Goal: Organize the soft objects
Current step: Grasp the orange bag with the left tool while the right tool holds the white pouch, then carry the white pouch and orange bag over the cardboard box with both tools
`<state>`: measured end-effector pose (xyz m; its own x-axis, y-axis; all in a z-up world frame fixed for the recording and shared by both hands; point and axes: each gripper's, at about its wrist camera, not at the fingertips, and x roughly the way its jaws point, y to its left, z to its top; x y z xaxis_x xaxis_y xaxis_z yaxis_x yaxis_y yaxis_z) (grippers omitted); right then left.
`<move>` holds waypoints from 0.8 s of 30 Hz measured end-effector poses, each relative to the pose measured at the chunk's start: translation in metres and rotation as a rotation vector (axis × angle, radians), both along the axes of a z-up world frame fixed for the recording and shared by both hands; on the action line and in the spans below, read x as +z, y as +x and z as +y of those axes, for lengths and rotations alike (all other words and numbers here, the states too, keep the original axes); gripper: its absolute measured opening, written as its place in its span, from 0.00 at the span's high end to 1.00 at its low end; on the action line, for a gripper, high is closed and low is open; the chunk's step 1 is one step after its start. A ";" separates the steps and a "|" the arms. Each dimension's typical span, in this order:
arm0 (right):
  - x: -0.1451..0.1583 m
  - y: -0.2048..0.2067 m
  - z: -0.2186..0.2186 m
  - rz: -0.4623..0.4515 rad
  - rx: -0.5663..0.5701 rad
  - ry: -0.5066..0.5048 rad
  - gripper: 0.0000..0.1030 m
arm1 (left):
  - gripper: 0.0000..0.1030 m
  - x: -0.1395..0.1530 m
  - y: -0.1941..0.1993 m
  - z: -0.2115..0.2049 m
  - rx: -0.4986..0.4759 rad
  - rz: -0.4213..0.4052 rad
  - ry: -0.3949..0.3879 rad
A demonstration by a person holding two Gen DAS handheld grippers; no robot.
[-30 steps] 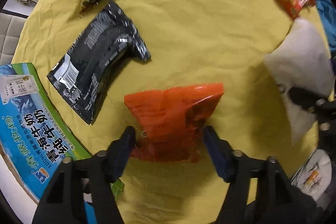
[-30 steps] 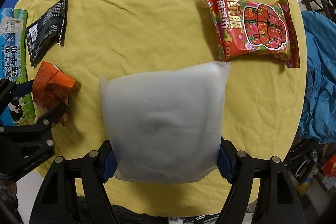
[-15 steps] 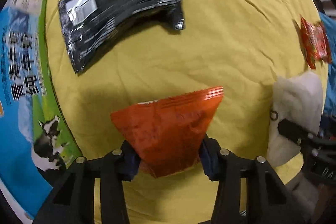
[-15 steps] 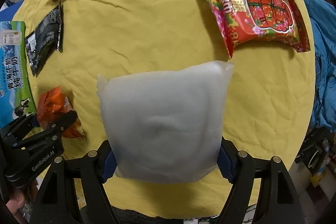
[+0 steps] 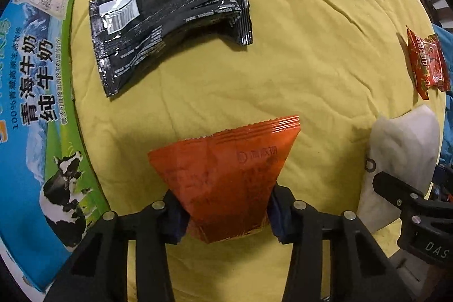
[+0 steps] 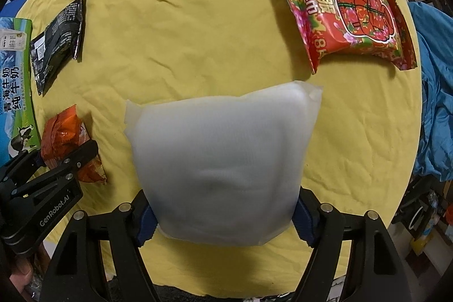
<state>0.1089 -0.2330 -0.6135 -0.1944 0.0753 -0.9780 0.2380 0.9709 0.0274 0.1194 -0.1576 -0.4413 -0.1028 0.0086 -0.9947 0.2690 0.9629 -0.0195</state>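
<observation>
Orange packet (image 5: 226, 177) clamped between left gripper (image 5: 226, 214) fingers, long axis pointing ahead; right gripper (image 6: 223, 220) clamps white pouch (image 6: 223, 157) likewise

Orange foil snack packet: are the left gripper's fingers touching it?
Touching. In the left wrist view the orange foil snack packet is pinched at its narrow lower end between both blue pads of the left gripper, no gap showing either side.

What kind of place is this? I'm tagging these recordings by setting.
Probably a home or improvised indoor workspace: a round table under a wrinkled yellow cloth, loose snack bags such as the red floral packet, and blue fabric heaped beside it.
</observation>
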 end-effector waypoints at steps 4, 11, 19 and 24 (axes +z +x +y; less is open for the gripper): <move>0.002 -0.016 0.015 -0.022 0.001 -0.001 0.30 | 0.62 0.021 -0.016 -0.017 0.025 -0.001 0.003; 0.013 -0.039 0.039 -0.075 -0.015 0.010 0.32 | 0.62 0.051 -0.032 -0.014 0.047 -0.050 -0.041; 0.037 -0.052 0.053 -0.162 -0.008 0.031 0.34 | 0.62 0.105 -0.053 0.003 0.072 -0.144 -0.125; 0.072 -0.014 0.071 -0.247 0.021 0.052 0.34 | 0.62 0.165 -0.033 0.008 0.089 -0.217 -0.180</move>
